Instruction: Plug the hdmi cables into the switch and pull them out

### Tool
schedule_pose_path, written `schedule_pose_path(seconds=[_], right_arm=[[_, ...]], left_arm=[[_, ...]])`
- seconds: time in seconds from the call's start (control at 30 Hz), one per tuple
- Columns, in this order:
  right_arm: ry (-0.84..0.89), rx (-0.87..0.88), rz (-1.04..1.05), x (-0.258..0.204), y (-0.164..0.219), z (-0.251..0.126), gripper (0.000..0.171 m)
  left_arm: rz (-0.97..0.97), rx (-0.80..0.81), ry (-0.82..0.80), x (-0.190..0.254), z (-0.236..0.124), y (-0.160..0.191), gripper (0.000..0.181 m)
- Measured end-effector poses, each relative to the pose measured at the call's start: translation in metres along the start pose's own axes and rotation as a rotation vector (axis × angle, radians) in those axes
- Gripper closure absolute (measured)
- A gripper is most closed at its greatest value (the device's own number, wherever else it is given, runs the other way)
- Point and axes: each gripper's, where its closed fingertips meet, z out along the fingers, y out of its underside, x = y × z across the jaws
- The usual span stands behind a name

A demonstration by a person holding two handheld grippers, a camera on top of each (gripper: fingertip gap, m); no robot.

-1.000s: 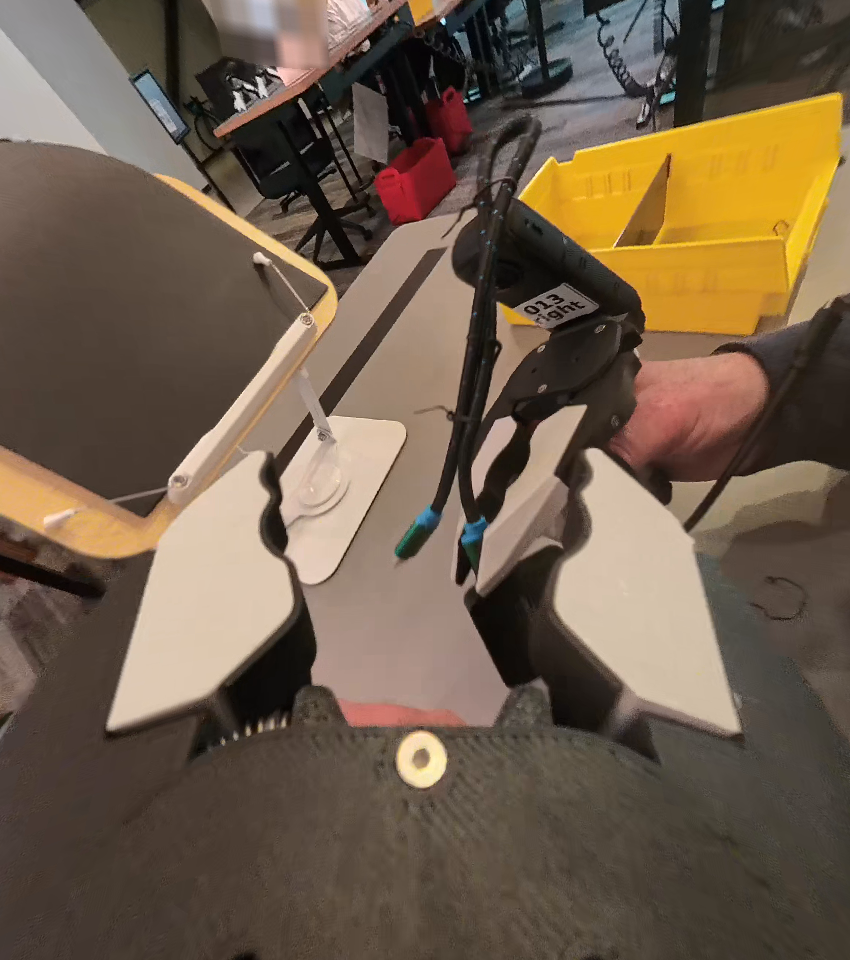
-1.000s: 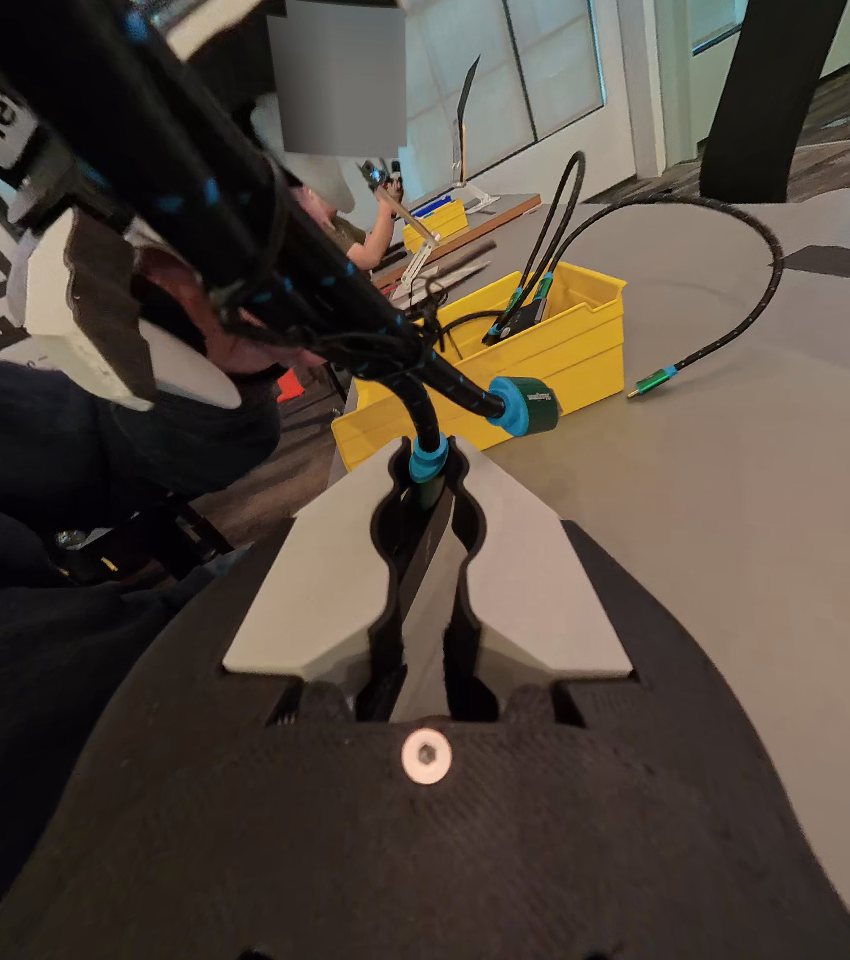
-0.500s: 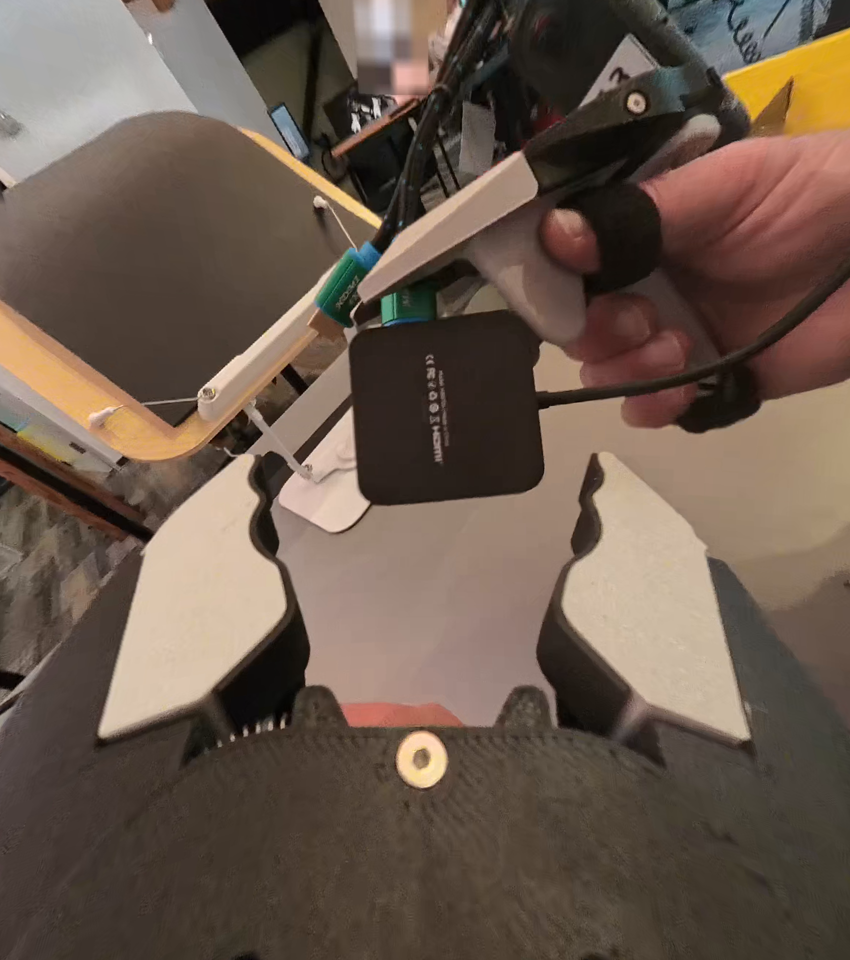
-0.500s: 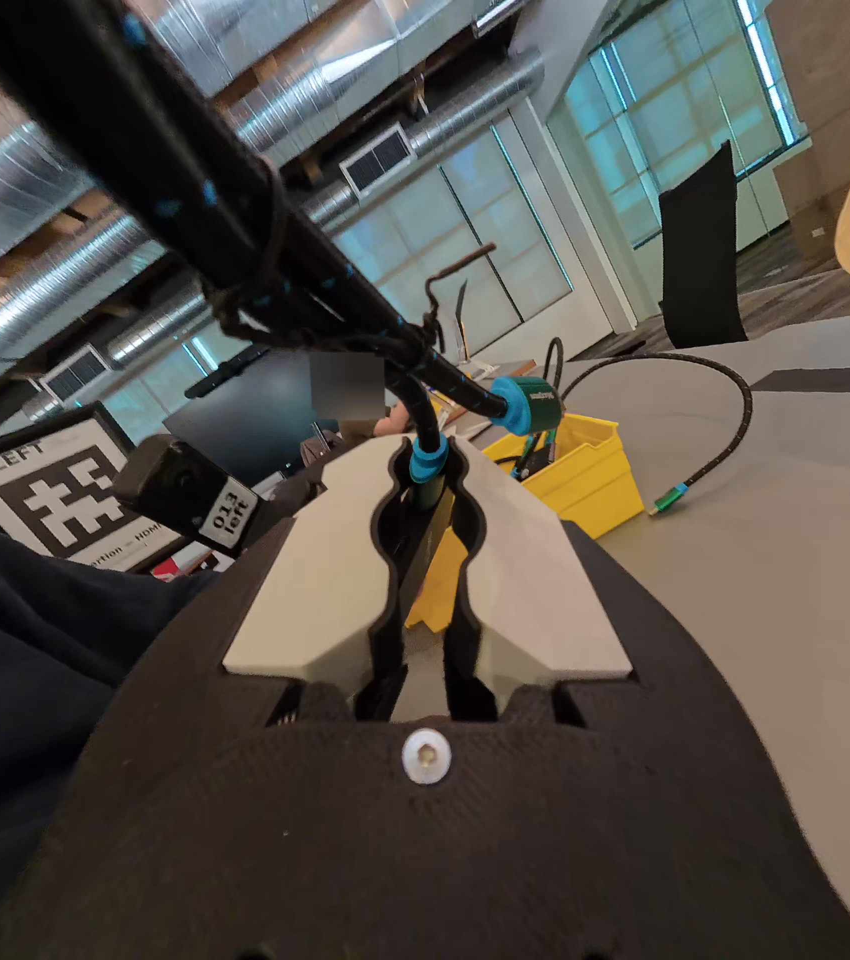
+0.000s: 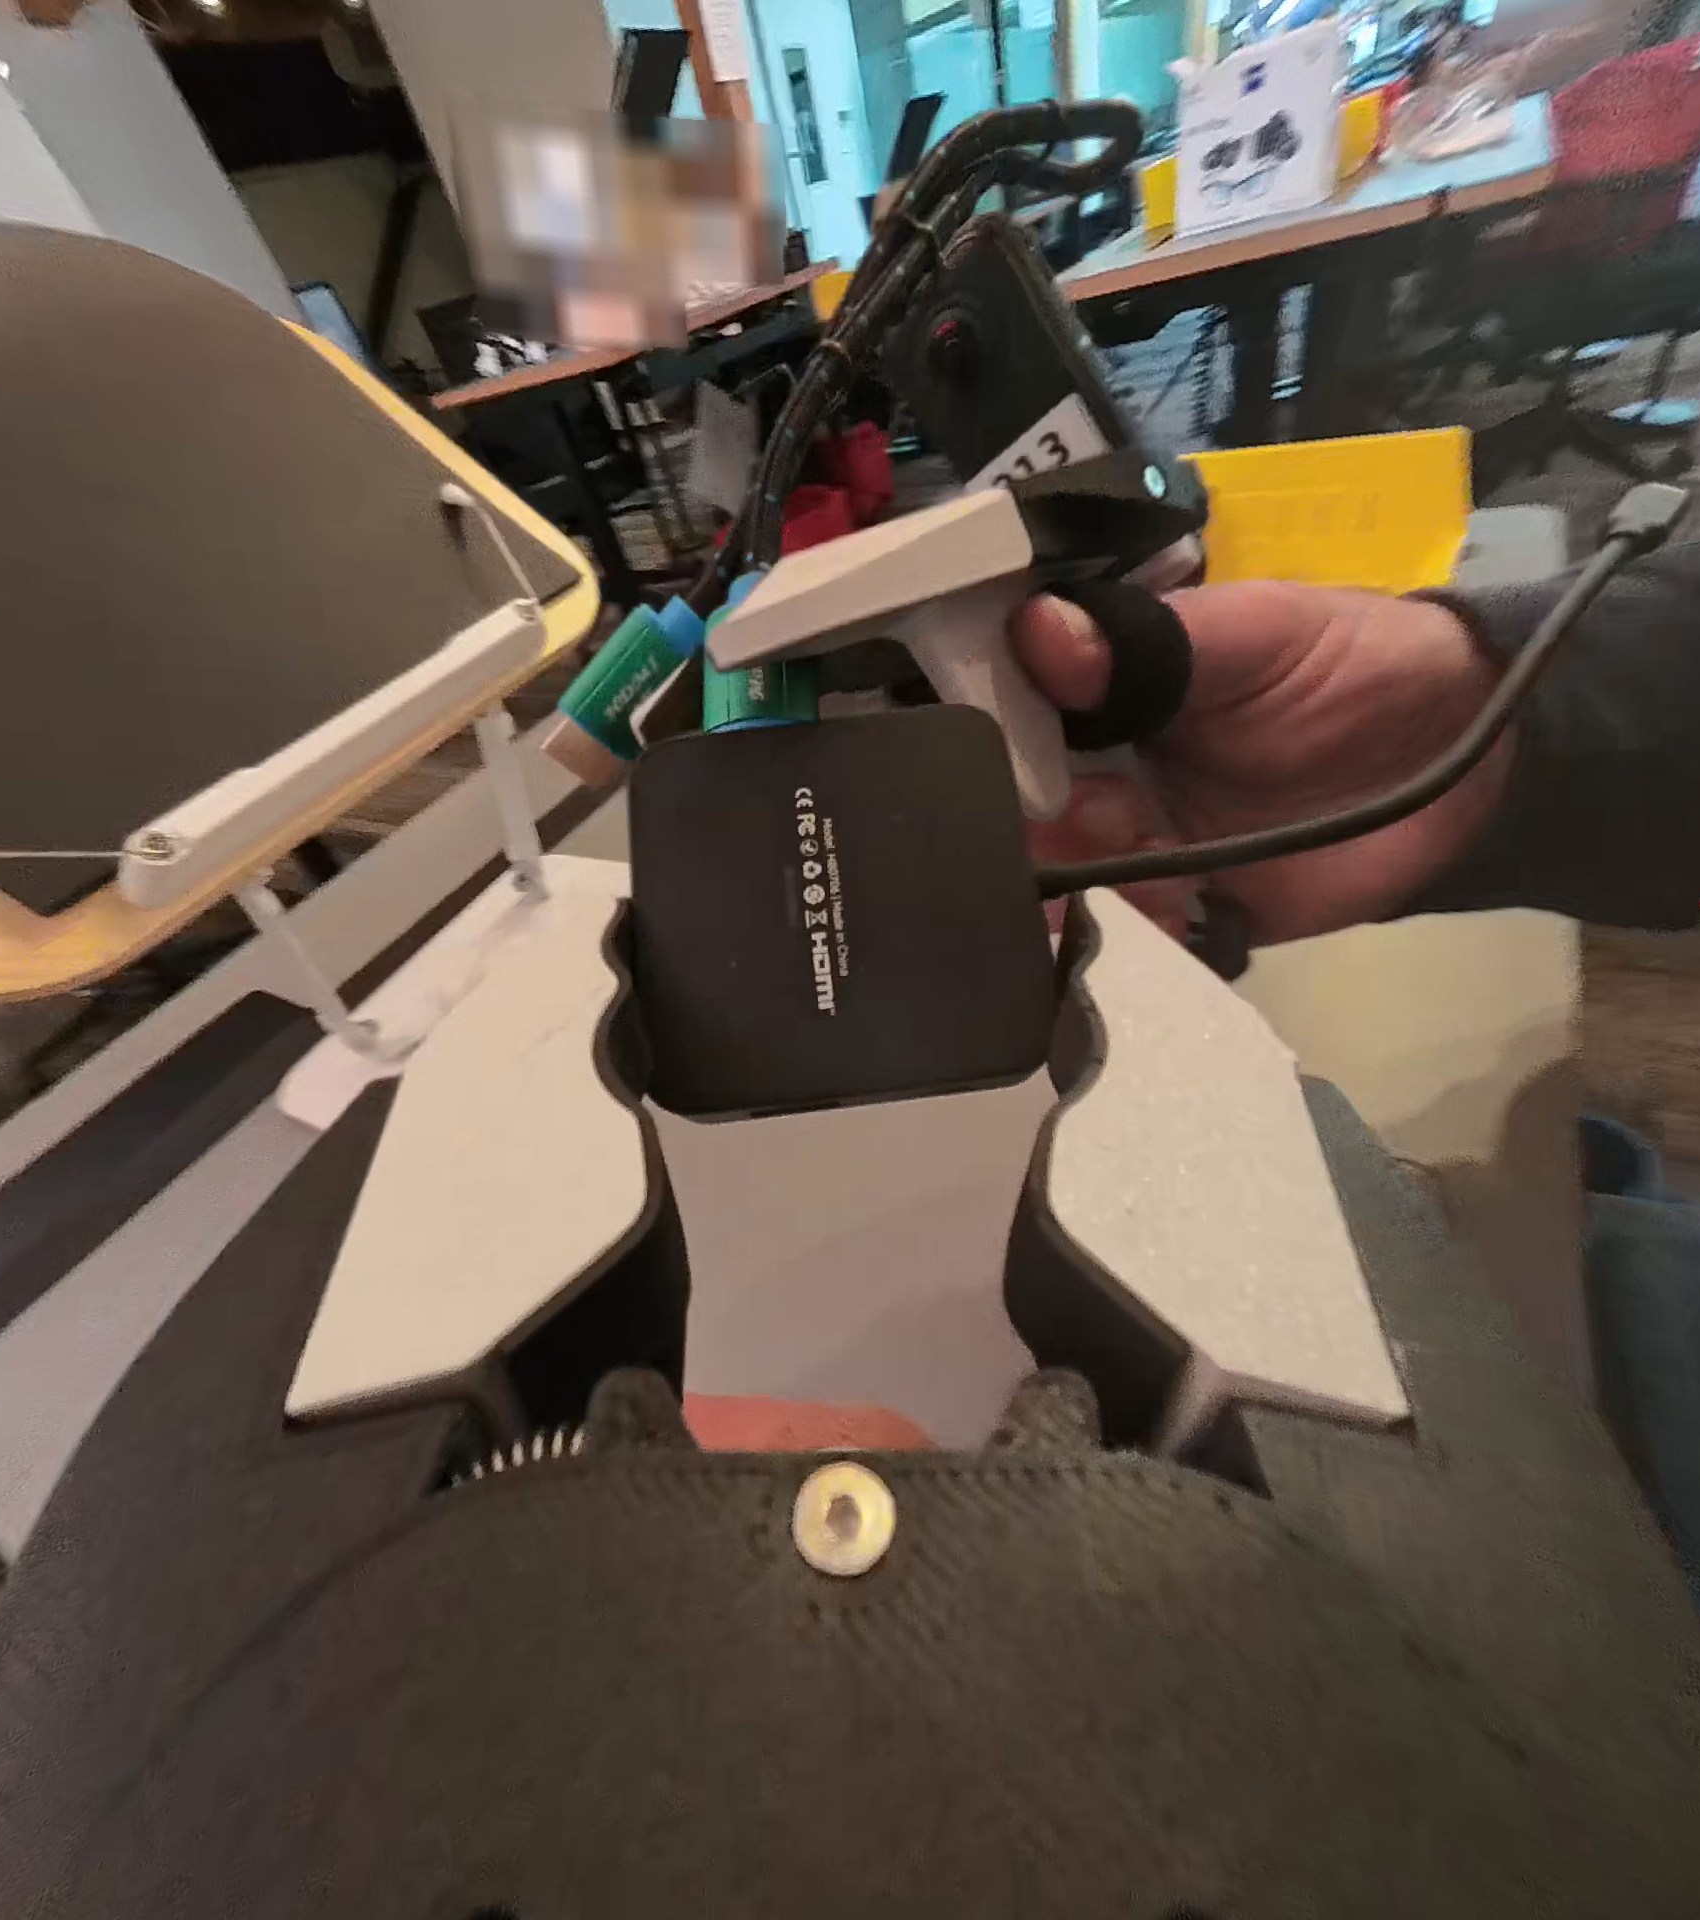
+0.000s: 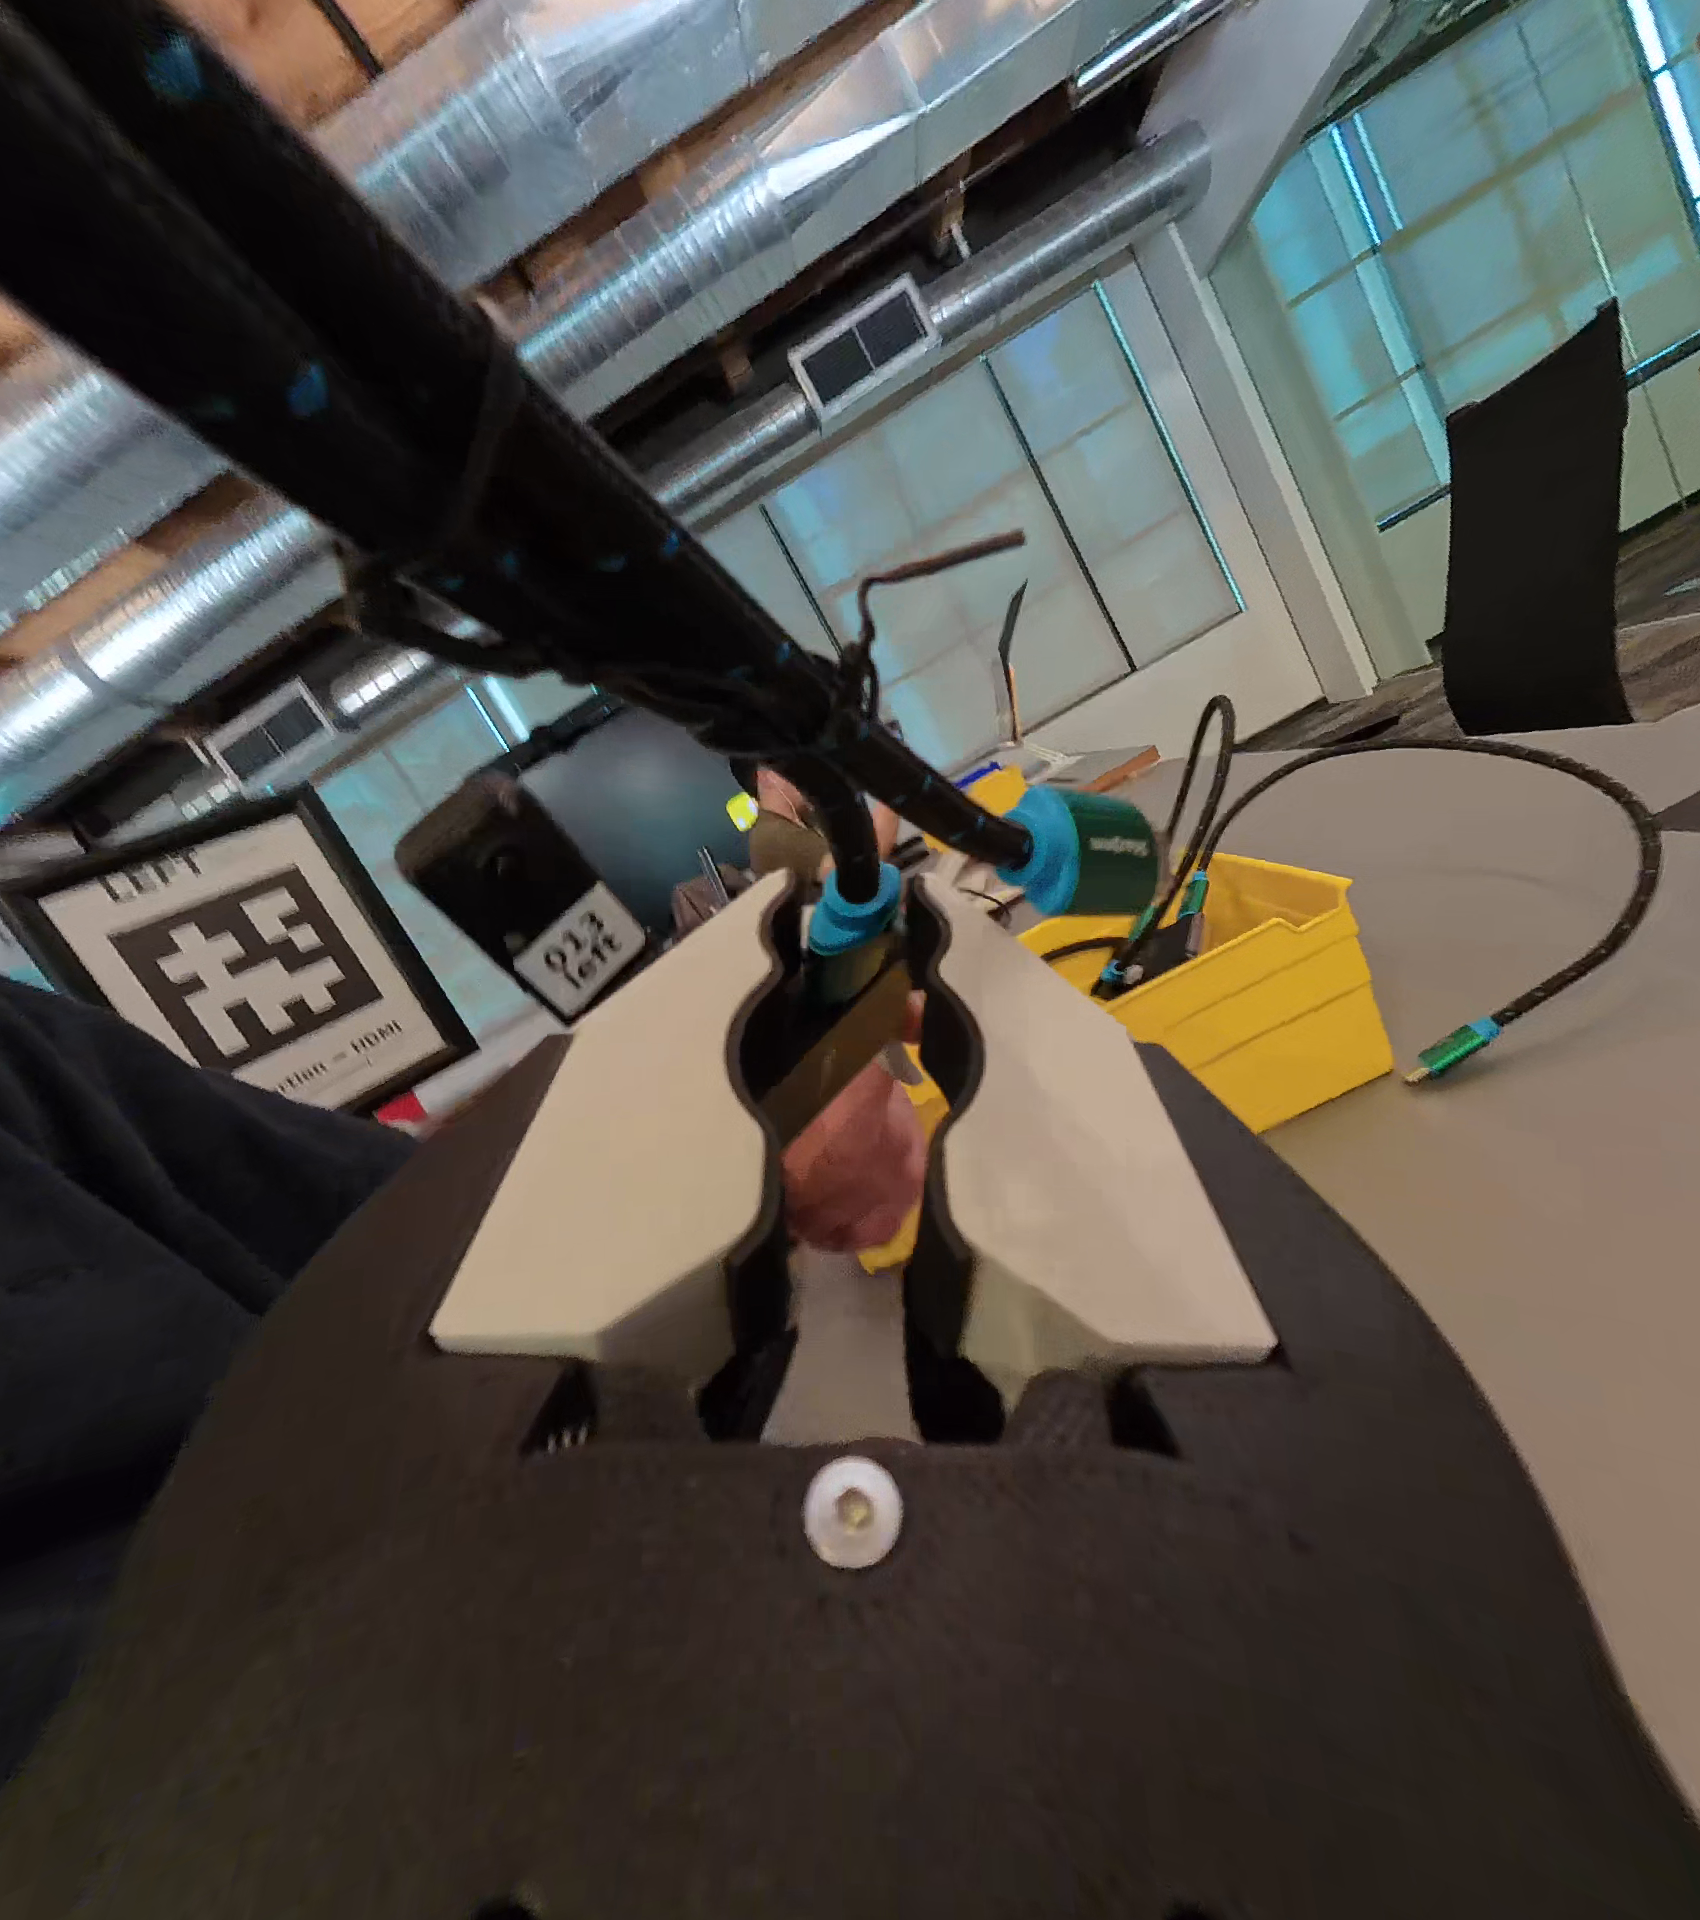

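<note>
- Grey tabletop in an open workshop lies under both tongs; ducts run overhead and tall windows stand behind.
- left gripper: its pale fingers sit against the two side edges of the black switch, so I read it as clamped on the switch, which hangs in the air above the table.
- right gripper: its jaws are nearly together and pinch a green plug with a blue collar, seated at the switch's far edge; the person's hand works the trigger.
- Beside that plug a second green plug hangs free with its metal tip bare, just off the switch's corner; both braided cables rise bundled together.
- Step in hand, as I judge it: one cable is in or nearly in its port; whether it is fully home cannot be told.
- Next move calls for a straight push or pull along the plug's axis, with the left hand bracing the switch; a sideways twist could strain the port.
- Farther off, another braided cable lies on the table with its green end free, near a yellow bin; a thin black lead leaves the switch's right side.
</note>
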Motion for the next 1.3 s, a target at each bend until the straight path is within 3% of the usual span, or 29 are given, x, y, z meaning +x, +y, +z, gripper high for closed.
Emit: schedule_pose_path(seconds=[0.3, 0.5, 0.67, 1.0, 1.3], right_arm=[[-0.033, -0.336, -0.341, -0.014, 0.014, -0.014, 0.135], [-0.08, -0.369, -0.386, -0.02, 0.01, -0.008, 0.131], [-0.062, -0.419, -0.466, -0.011, 0.003, -0.018, 0.093], [-0.156, -0.458, -0.395, -0.029, 0.03, -0.009, 0.144], [-0.134, -0.431, -0.389, -0.03, 0.036, -0.013, 0.152]], left_arm=[[-0.098, -0.072, 0.257, 0.001, -0.029, -0.011, 0.106], [-0.127, -0.1, 0.38, 0.012, -0.039, -0.014, 0.107], [-0.117, -0.141, 0.429, 0.019, -0.043, -0.008, 0.107], [-0.164, -0.166, 0.475, 0.027, -0.037, 0.001, 0.107], [-0.169, -0.175, 0.479, 0.027, -0.035, 0.003, 0.107]])
